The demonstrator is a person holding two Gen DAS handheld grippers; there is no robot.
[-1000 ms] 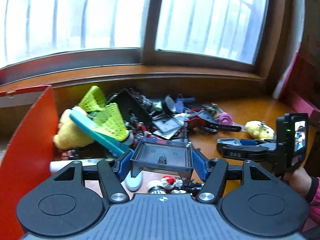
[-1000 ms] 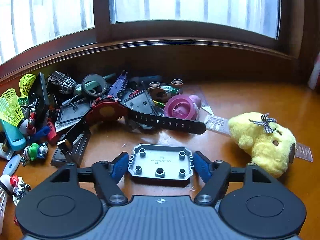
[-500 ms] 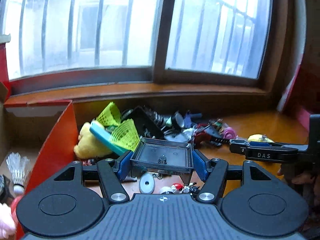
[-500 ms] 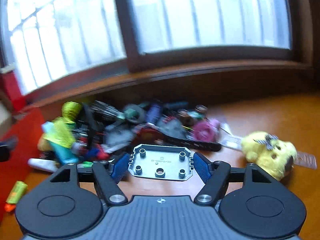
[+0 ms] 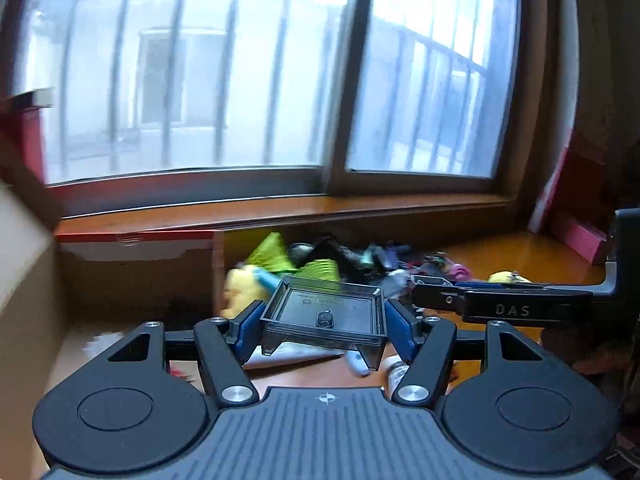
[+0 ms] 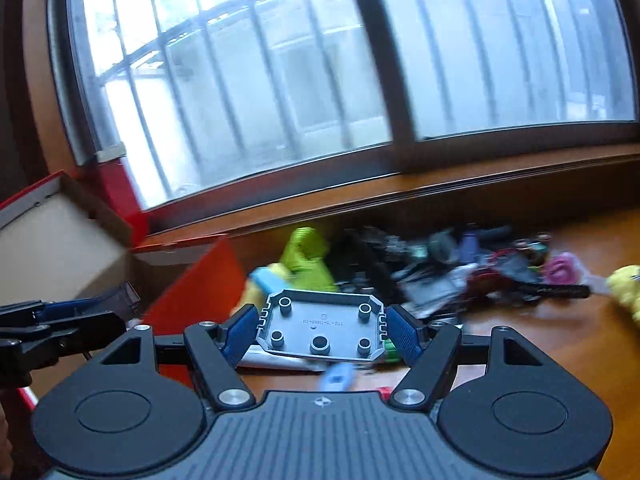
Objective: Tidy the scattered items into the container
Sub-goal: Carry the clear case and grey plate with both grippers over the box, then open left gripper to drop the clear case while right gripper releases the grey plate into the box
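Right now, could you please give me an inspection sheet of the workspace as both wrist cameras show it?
Surface: glossy orange-brown wooden table, partly bare on the right.
Job's things: red cardboard box with a tan inside stands at the left; smoky clear square plastic tray and grey moulded plastic plate with round studs are each held in the air.
Clutter: blurred heap by the box, including neon-green mesh pieces, a black strap and a yellow plush toy.
Grippers: left gripper shut on the tray; right gripper shut on the plate.
Cables: nothing seen.
Surroundings: wide barred window over a wooden sill.
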